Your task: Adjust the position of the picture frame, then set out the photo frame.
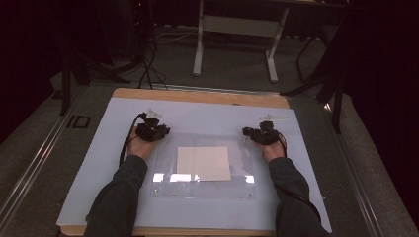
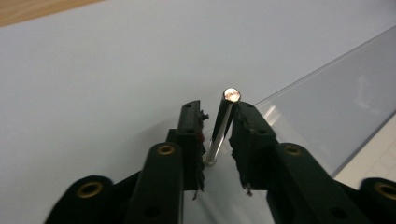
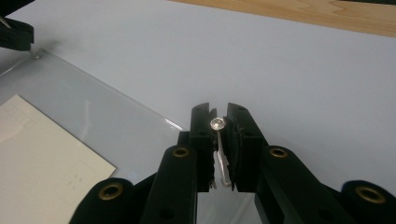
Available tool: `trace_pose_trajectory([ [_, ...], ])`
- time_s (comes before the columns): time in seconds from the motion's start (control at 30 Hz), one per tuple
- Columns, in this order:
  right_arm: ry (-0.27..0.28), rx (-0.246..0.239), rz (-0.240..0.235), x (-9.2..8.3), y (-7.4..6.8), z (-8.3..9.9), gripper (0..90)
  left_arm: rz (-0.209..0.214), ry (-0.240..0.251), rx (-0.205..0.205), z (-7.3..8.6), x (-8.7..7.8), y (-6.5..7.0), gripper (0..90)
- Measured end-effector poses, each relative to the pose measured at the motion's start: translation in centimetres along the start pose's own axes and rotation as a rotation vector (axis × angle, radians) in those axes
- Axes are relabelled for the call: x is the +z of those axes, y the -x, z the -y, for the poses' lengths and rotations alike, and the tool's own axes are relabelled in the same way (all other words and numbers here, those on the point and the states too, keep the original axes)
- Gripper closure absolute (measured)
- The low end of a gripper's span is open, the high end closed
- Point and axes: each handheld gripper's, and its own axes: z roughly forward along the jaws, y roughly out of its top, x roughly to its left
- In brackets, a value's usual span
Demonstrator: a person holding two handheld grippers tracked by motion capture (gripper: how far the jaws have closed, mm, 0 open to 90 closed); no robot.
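Two pins were gripped: our left claw (image 2: 216,122) closed on one pin (image 2: 223,126), our right claw (image 3: 218,122) on another (image 3: 217,124), at the clear sheet's (image 1: 202,185) eleven and one o'clock corners; seating remained.

No legible text, label, brand or number found in any view. The cream rectangular paper sheet (image 1: 204,163) under the clear plastic plate carries faint printed outlines, seen in the right gripper view (image 3: 28,140) and at the edge of the left gripper view (image 2: 378,161); these are too faint to read. A dark mark on the grey floor (image 1: 79,121) left of the surface resembles lettering but is too small to make out
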Motion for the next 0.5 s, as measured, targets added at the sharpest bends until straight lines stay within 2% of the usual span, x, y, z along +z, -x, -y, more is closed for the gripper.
trace_pose_trajectory([
  [0.1, 0.001, -0.001, -0.001, 0.0, 0.0, 0.0, 81.6, 0.007, 0.017, -0.007, 0.1, -0.4, -0.2, 68.8],
  [0.27, 0.006, 0.004, -0.009, 0.0, 0.1, 0.1, 80.9, 0.023, 0.072, -0.013, 0.5, -1.5, -0.4, 66.1],
  [0.37, 0.009, -0.003, -0.003, -0.1, 0.1, 0.2, 79.2, 0.038, 0.123, -0.038, 0.8, -1.9, -0.6, 66.1],
  [0.4, 0.009, -0.003, -0.003, -0.1, 0.1, 0.2, 79.2, 0.038, 0.123, -0.038, 0.8, -1.9, -0.6, 66.4],
  [0.5, 0.006, -0.045, 0.025, -0.3, -0.2, 0.4, 78.8, 0.053, 0.141, -0.039, 0.9, -2.0, -0.8, 66.8],
])
